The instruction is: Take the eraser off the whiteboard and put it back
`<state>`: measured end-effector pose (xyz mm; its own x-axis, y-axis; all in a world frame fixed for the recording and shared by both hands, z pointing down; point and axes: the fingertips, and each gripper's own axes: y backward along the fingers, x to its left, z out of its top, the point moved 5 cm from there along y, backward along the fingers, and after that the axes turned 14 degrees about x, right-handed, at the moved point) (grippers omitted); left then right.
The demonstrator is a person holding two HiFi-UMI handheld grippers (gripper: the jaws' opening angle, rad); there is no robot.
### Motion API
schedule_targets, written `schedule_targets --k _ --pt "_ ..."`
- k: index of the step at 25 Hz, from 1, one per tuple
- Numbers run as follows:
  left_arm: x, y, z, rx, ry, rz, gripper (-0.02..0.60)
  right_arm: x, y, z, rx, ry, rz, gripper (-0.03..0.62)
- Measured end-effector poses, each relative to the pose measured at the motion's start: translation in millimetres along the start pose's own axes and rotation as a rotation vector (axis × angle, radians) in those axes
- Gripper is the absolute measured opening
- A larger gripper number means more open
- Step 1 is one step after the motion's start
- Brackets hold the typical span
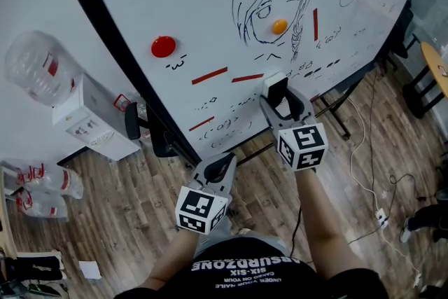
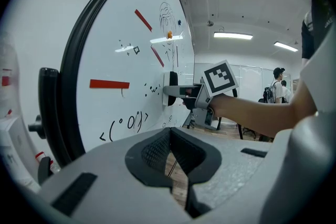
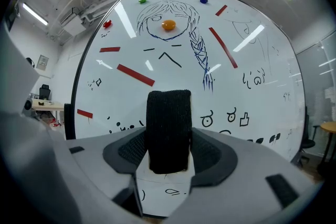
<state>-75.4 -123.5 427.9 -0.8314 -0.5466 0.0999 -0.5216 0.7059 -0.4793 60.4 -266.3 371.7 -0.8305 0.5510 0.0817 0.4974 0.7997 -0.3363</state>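
Two tools show: the right tool (image 1: 278, 93) grips the black eraser (image 3: 168, 128) by its sides, jaws set wide, the eraser against the whiteboard (image 1: 189, 3) near its lower edge; the left tool (image 1: 222, 166) hangs apart, jaws closed on nothing

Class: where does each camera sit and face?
Head view: on the person's head, steeply down at the whiteboard; shows both forearms, left gripper, right gripper.
Left gripper view: along its closed jaws, sideways across the whiteboard; shows the right forearm.
Right gripper view: squarely facing the whiteboard, jaws gripping the eraser.
Shared: whiteboard in all three.
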Motion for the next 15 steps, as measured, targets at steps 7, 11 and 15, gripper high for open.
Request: schedule_targets --k 7,11,15 --pt "-3.3 0.7 0.2 -0.003 0.003 -0.002 0.006 0.0 6.3 3.1 -0.005 0.003 0.004 0.242" --pt "-6.1 2.6 0.5 -0.009 0.007 -0.007 0.006 0.1 14.5 2.5 -0.016 -0.008 0.004 0.242" --pt "-8.3 5.0 1.2 -0.013 0.006 -0.007 0.006 0.9 25.0 -1.0 -0.026 -0.029 0.002 0.242"
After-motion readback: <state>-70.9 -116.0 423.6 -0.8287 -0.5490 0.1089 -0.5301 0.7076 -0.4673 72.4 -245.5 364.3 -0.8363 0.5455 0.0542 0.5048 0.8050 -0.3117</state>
